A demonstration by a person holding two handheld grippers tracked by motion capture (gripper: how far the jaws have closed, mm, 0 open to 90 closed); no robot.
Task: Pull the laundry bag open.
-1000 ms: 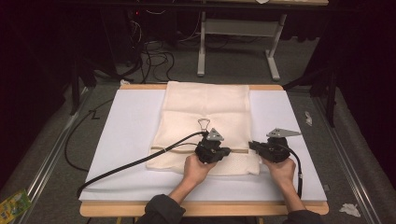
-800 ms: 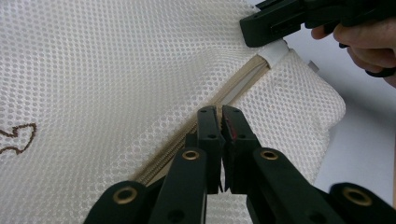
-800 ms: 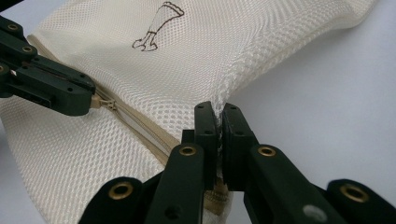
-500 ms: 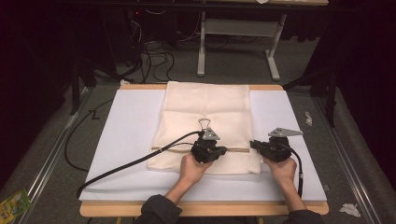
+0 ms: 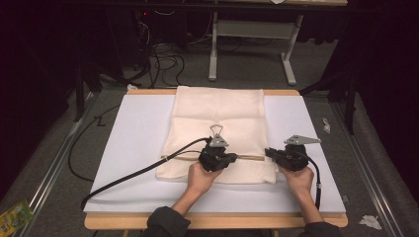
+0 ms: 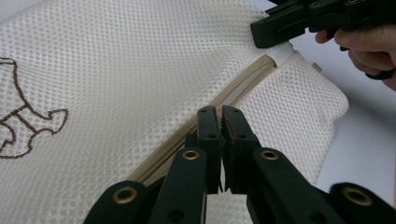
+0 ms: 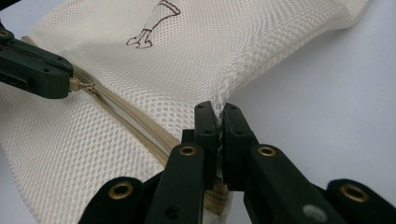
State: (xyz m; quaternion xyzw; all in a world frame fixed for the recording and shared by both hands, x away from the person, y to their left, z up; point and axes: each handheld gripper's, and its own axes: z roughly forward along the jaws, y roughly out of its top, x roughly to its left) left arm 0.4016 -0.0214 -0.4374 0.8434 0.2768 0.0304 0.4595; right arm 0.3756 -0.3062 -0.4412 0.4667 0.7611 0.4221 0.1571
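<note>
A cream mesh bag lies flat on the white tabletop, with a beige zipper running across near its front edge. My left gripper points right along the zipper, and its jaws are shut. In the right gripper view the left gripper is shut on the zipper pull. My right gripper points left and is shut on the bag's right edge at the zipper's end. Between the two grippers the zipper tapes show a pale gap.
A brown hanger motif is stitched on the bag. The left gripper's black cable trails left across the table to its front left corner. Cables and white desk legs stand on the floor beyond the far edge.
My left gripper has slid a little to the left along the zipper, away from the right gripper. The right gripper has held its place on the bag's edge.
</note>
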